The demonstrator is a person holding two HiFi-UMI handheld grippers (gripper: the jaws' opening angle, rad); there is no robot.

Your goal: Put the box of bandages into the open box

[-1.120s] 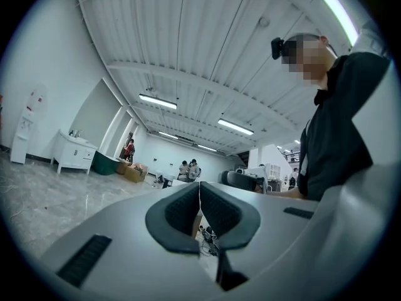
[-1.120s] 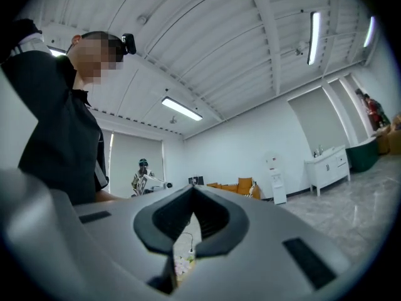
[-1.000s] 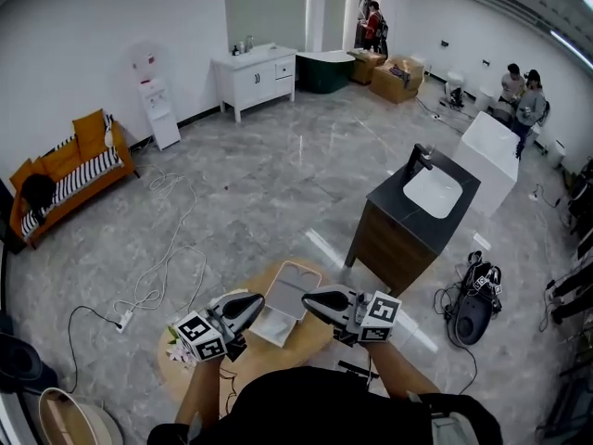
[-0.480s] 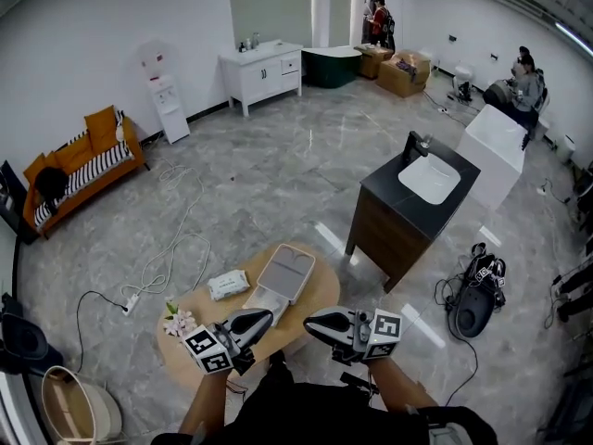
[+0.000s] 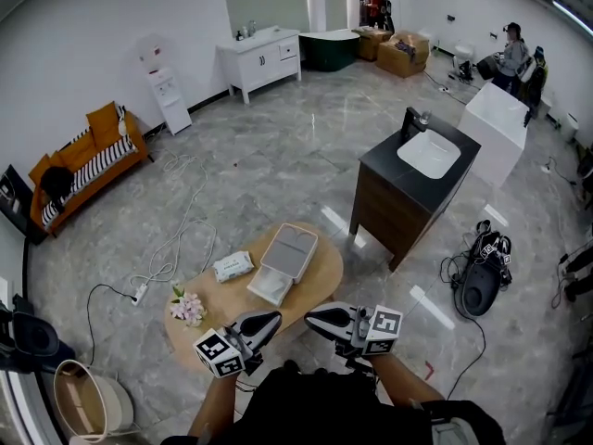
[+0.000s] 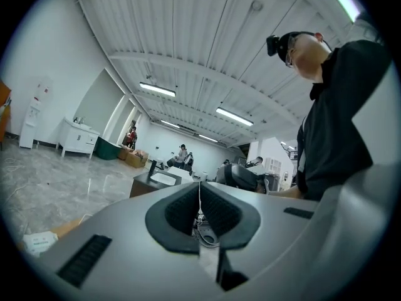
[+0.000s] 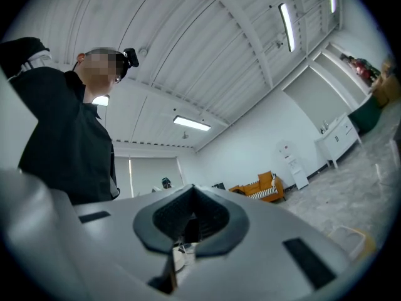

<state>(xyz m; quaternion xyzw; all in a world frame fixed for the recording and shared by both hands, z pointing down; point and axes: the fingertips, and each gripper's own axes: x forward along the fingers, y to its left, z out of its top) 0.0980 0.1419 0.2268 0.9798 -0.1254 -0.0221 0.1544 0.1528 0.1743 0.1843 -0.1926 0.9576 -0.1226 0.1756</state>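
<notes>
Left hand-held gripper (image 5: 267,320) jaws together, empty, right hand-held gripper (image 5: 312,316) likewise closed, nothing held

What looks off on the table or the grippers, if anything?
Nothing stands out. The open box lies flat on the table, lid back. The box of bandages lies flat to its left, apart from it. The flowers sit near the table's left edge. The left gripper and right gripper are shut and empty.
</notes>
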